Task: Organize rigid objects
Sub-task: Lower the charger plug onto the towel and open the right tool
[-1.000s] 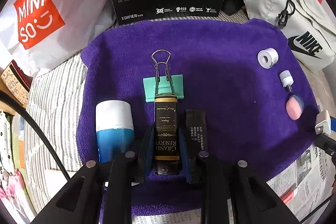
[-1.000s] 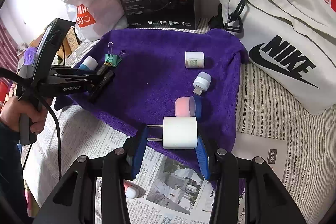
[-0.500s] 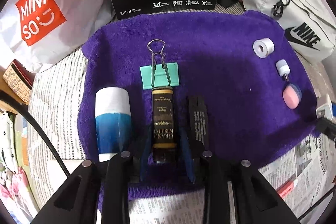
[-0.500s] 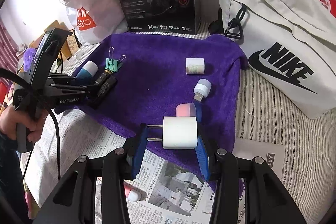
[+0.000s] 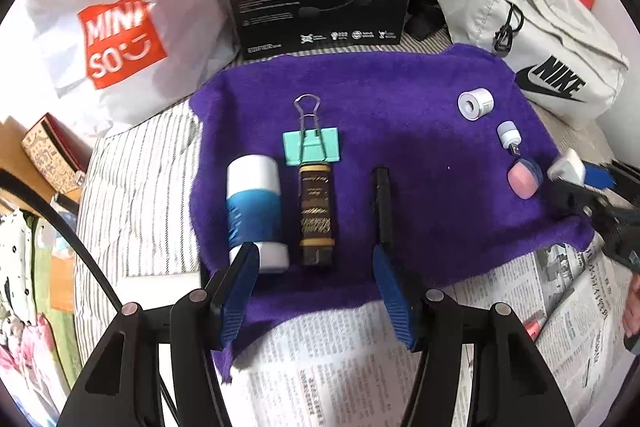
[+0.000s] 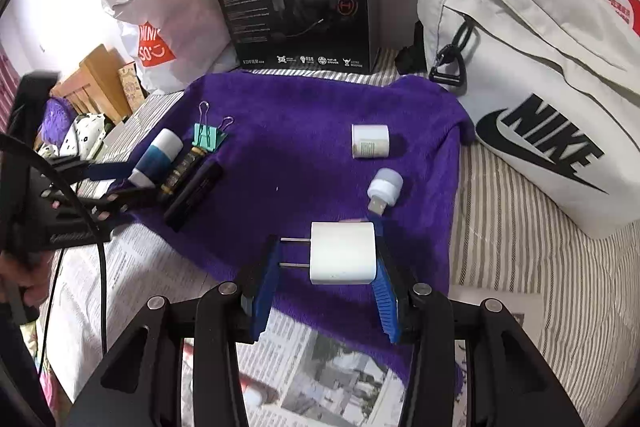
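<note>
1. Purple towel (image 5: 400, 107) is lying on the bed, carrying sorted items.
2. Left claw (image 5: 316, 291) is hanging apart, empty, behind the brown tube (image 5: 316, 215).
3. Right claw (image 6: 324, 275) is clamping the white charger (image 6: 343, 253) over the towel's near edge; its smooth sides may be slipping, risking a drop.

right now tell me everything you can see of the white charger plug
The white charger plug is a smooth, rounded plastic cube with two bare metal prongs pointing sideways. The right gripper holds it above the purple towel's near edge, one blue jaw against its flat back, the other at the prong tips.
</note>
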Demonstrator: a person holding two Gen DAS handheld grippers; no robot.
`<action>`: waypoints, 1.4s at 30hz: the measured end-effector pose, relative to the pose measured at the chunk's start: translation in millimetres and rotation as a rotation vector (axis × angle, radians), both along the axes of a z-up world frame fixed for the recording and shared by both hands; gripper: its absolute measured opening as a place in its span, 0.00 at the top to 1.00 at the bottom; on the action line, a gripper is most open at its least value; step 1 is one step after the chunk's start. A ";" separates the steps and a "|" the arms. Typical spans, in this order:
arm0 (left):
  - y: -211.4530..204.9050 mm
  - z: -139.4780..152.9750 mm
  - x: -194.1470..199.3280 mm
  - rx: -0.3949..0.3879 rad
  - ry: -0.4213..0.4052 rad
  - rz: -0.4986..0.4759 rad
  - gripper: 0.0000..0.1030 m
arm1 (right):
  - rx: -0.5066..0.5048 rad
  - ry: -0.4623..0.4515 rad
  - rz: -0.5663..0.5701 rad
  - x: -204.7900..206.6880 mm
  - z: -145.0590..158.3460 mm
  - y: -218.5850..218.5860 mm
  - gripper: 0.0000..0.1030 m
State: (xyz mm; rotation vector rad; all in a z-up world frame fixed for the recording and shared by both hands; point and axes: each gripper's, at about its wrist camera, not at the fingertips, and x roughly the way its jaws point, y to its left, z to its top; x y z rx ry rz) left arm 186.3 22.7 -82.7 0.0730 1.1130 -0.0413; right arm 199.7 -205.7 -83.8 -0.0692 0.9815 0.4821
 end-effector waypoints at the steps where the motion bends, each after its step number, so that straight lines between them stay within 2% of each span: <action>1: 2.1 2.2 -3.1 -0.010 -0.005 0.006 0.45 | -0.003 -0.001 0.002 3.1 0.0 2.7 0.58; 10: 34.8 17.1 -19.6 -0.061 -0.061 0.032 0.42 | -0.035 -0.002 0.024 37.4 -16.8 34.0 0.58; 13: 41.1 14.2 -23.9 -0.106 -0.063 0.038 0.42 | -0.068 0.010 0.024 45.1 -29.2 42.1 0.58; 18: 50.5 9.0 -30.3 -0.134 -0.065 0.052 0.42 | -0.117 0.024 0.022 55.7 -43.0 50.4 0.58; 21: 56.0 3.4 -33.9 -0.171 -0.054 0.064 0.42 | -0.114 0.017 0.011 59.7 -46.3 50.0 0.58; 28: 57.8 -0.4 -40.7 -0.181 -0.045 0.066 0.42 | -0.137 -0.002 0.016 59.0 -47.9 54.7 0.56; 29: 58.0 0.2 -42.4 -0.181 -0.047 0.067 0.42 | -0.132 -0.001 0.016 58.7 -47.9 54.2 0.56; 31: 58.9 0.7 -45.8 -0.184 -0.045 0.064 0.42 | -0.117 0.012 0.034 58.0 -48.3 55.2 0.42; 33: 59.1 1.2 -49.5 -0.179 -0.041 0.068 0.42 | -0.137 0.015 0.043 54.1 -49.6 58.1 0.33; 35: 59.1 2.0 -53.2 -0.169 -0.039 0.066 0.42 | -0.155 -0.009 0.049 48.6 -49.9 59.7 0.33; 42: 55.6 5.2 -70.5 -0.155 -0.037 0.062 0.42 | -0.125 0.001 0.019 35.7 -36.7 50.9 0.33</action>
